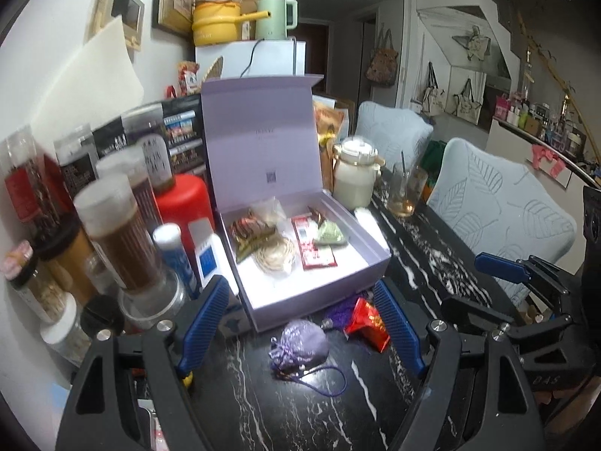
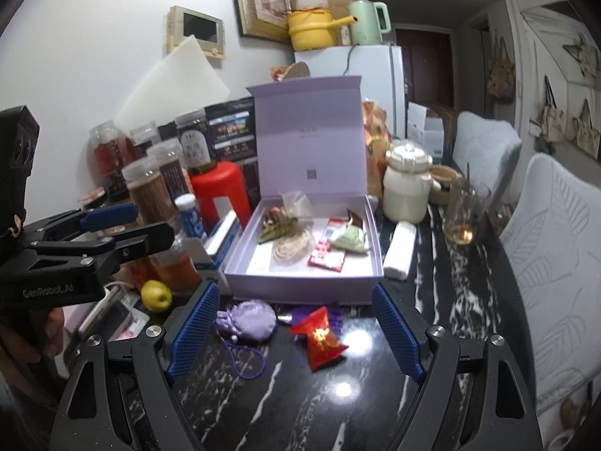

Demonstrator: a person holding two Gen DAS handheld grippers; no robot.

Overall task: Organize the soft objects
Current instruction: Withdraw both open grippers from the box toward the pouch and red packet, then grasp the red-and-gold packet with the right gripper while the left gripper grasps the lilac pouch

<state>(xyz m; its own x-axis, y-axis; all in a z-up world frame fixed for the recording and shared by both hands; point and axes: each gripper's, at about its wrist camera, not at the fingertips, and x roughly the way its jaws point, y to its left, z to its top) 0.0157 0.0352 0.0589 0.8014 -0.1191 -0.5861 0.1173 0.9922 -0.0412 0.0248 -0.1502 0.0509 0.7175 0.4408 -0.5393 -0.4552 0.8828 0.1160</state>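
A lilac drawstring pouch (image 1: 300, 345) (image 2: 246, 319) lies on the black marble table just in front of the open lilac box (image 1: 338, 285) (image 2: 300, 287). To its right sit a red and gold sachet (image 1: 368, 323) (image 2: 321, 332) and a dark purple sachet (image 1: 342, 312) (image 2: 336, 315). The box holds several small sachets, among them a green one (image 1: 330, 235) (image 2: 351, 242). My left gripper (image 1: 300, 327) (image 2: 150, 221) hovers open over the lilac pouch. Nothing sits between the open jaws of my right gripper (image 2: 295, 329) (image 1: 464, 283), which hangs over the red sachet.
Jars and bottles (image 1: 116, 233) crowd the table's left side beside a red canister (image 1: 184, 203). A cream lidded pot (image 2: 407, 188), a glass (image 2: 465, 210) and a white packet (image 2: 400, 250) stand right of the box. A yellow fruit (image 2: 156, 295) lies at the left. Pale chairs (image 2: 556, 248) line the right edge.
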